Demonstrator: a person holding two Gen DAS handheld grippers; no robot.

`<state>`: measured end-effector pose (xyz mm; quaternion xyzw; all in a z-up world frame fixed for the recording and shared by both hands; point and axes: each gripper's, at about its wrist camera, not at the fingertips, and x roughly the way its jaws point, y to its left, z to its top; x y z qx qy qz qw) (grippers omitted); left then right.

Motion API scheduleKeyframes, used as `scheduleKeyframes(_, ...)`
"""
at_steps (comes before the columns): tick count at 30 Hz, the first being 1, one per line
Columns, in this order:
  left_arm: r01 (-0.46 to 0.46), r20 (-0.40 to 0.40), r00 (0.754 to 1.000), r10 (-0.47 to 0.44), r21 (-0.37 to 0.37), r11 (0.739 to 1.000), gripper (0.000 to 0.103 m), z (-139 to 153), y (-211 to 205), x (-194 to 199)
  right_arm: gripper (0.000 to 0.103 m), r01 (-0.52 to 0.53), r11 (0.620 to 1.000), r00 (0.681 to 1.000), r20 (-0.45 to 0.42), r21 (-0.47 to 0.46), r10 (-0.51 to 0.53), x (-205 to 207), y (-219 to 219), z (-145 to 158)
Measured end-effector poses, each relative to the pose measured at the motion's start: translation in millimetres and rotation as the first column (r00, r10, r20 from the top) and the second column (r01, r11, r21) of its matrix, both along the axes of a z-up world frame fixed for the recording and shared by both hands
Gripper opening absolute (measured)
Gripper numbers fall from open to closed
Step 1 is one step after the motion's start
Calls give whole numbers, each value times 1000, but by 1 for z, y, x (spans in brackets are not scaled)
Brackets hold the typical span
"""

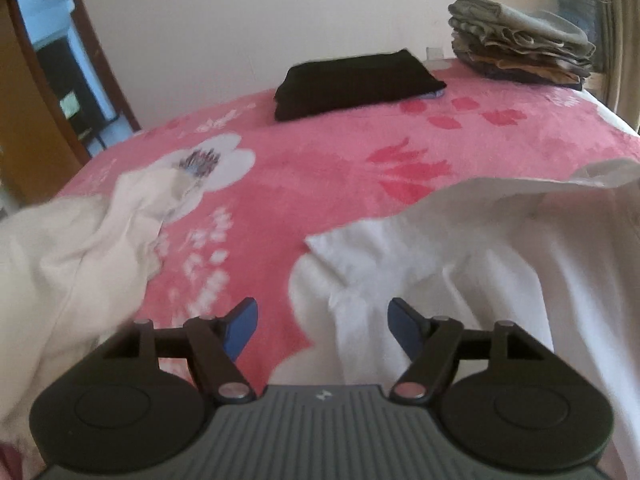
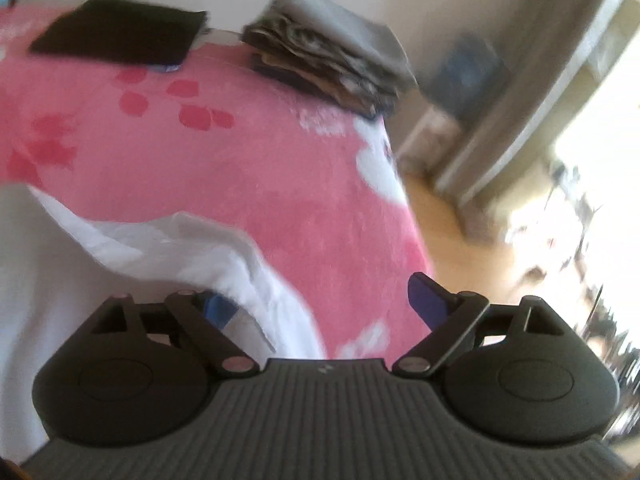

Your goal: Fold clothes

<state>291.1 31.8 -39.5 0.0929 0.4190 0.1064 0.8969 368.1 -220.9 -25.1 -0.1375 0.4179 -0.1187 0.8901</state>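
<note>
Closest to the lens in the left wrist view, the left tool [image 1: 322,328] stands wide, its blue pads apart and nothing between them, hanging over a rumpled white garment [image 1: 480,264] on the near part of the bed [image 1: 320,160]. That garment spreads unfolded across the pink flowered cover, one corner flipped toward the middle, its right side raised in a loose ridge. A second bunch of white cloth [image 1: 80,248] lies crumpled at the near left; whether it is part of the same piece cannot be told.

In the right wrist view, the right tool [image 2: 324,300] is also spread wide and grips nothing. Its left pad sits at, or just behind, the edge of the white garment [image 2: 180,248], while its right pad hangs over bare cover. This view is blurred, so contact with the cloth cannot be settled.

At the far side of the bed lies a folded black garment [image 1: 352,80], flat and squared, and to its right a stack of folded clothes [image 1: 520,44] in grey and brown tones.

By my reading, the step in hand is work on the white garment, with both tools placed to take hold of it. The next move calls for each tool to close on an edge or corner, then draw the cloth flat so that a clean fold line can be made.
</note>
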Motion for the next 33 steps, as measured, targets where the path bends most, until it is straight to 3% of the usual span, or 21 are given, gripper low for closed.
scheduleKeyframes(2, -15, -14, 1000, 15, 10, 1000, 73, 4, 3, -10, 89, 32, 993, 999, -29, 112, -29, -16, -4, -2)
scheduleKeyframes(6, -38, 24, 999, 37, 31, 999, 73, 14, 12, -28, 88, 115, 965, 990, -104, 236, -92, -35, -17, -10)
scheduleKeyframes(9, -86, 16, 996, 85, 18, 996, 73, 14, 23, -37, 88, 167, 928, 984, -108, 334, -139, -43, -30, -2)
scheduleKeyframes(14, -103, 23, 994, 103, 23, 994, 73, 14, 28, -49, 88, 240, 881, 971, -82, 409, -227, -54, -49, 10)
scheduleKeyframes(17, -94, 40, 995, 95, -9, 995, 73, 18, 30, -53, 88, 242, 901, 970, -66, 361, -234, -55, -53, 11)
scheduleKeyframes(27, -103, 53, 993, 104, -20, 994, 73, 18, 30, -65, 88, 295, 902, 955, -78, 315, -285, -62, -61, -5)
scheduleKeyframes(31, -101, 50, 994, 101, 9, 995, 73, 20, 34, -74, 88, 326, 870, 944, -79, 369, -320, -67, -73, 6)
scheduleKeyframes(33, -112, 60, 992, 111, 9, 994, 73, 22, 40, -79, 88, 320, 879, 946, -67, 354, -317, -70, -76, 9)
